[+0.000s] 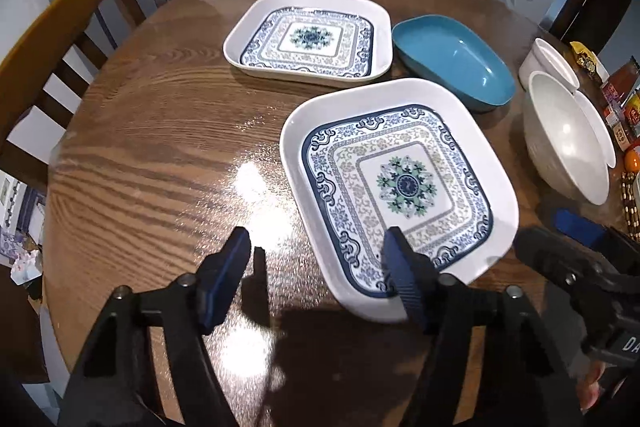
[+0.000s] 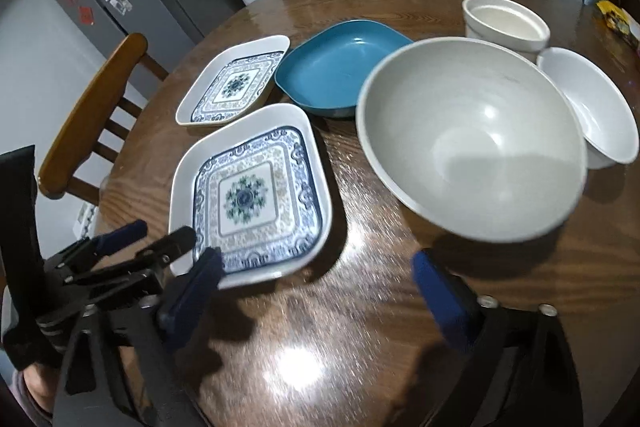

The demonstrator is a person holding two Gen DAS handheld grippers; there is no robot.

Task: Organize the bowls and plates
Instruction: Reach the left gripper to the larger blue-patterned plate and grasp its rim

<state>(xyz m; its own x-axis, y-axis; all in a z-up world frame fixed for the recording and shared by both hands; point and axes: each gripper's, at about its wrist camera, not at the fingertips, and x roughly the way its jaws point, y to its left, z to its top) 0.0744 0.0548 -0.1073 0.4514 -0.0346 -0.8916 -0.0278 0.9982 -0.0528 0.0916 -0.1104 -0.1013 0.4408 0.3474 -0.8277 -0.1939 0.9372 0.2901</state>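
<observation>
On the round wooden bench (image 1: 152,131) lie two square patterned plates: the near plate (image 1: 400,187) sits just ahead of the left gripper (image 1: 316,247), and the far plate (image 1: 308,39) rests beyond it, apart from it, with a teal dish (image 1: 452,59) just beside its right edge. To the right stand a large grey-white bowl (image 2: 472,143), a smaller white bowl (image 2: 592,107) tucked close behind it, and a white straight-sided pot (image 2: 506,21) farther back. Both sets of fingers are spread wide and hold nothing: the left gripper's right finger (image 1: 404,267) hangs over the near corner of the near plate, while its left finger hovers above bare wood; the right gripper (image 2: 316,287) hovers low over the bench between the near plate and the large bowl, its fingers clear of both. Nothing appears stacked yet, so sorting seems to be at its start, with the first pick being lined up. A sensible next move would be to slide the left fingers over the near plate's rim, close on it, and set it squarely on its twin, while the right gripper goes for the large bowl. The shallow, glossy rim looks slippery, so a firm bite well past the lip seems wise.
</observation>
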